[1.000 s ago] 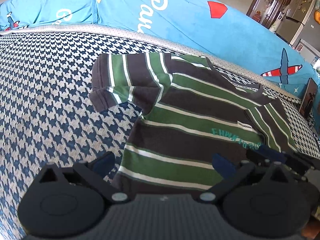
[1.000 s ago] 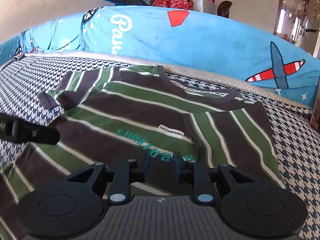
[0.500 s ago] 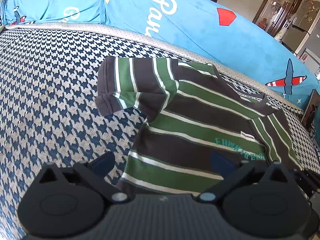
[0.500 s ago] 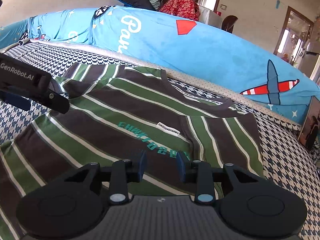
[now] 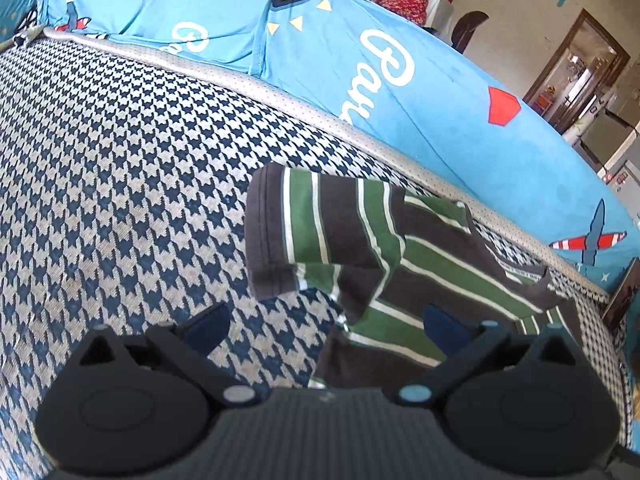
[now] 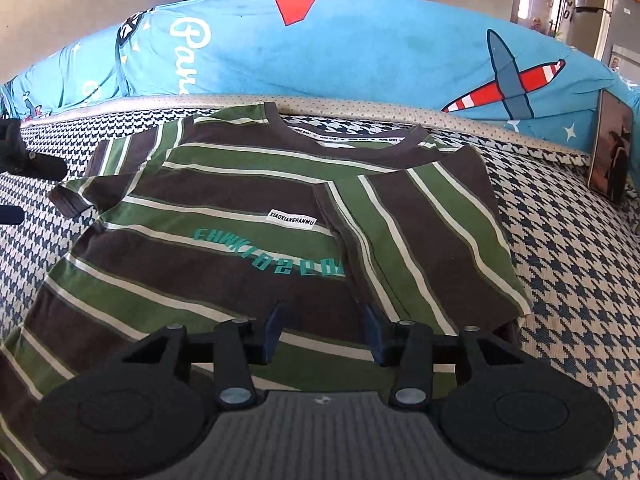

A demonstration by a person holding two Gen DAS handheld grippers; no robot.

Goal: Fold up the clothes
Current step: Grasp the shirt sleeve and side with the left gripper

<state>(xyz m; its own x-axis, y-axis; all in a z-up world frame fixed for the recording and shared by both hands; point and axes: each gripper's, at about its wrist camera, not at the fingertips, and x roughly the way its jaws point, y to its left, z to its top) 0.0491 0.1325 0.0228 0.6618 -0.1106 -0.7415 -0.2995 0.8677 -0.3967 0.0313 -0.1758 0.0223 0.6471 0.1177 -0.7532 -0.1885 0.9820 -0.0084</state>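
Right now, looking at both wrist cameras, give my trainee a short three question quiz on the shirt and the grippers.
1. True or false: the right side of the green and brown striped T-shirt is already folded over its front.
2. What pattern covers the blue and white bed cover under the shirt?
3. Is the right gripper A) clamped on cloth, or B) open with nothing between its fingers?

Key:
1. True; the right sleeve lies across the chest, the left sleeve is spread out.
2. Houndstooth.
3. B; its jaws have just been opening. The left gripper is open too.
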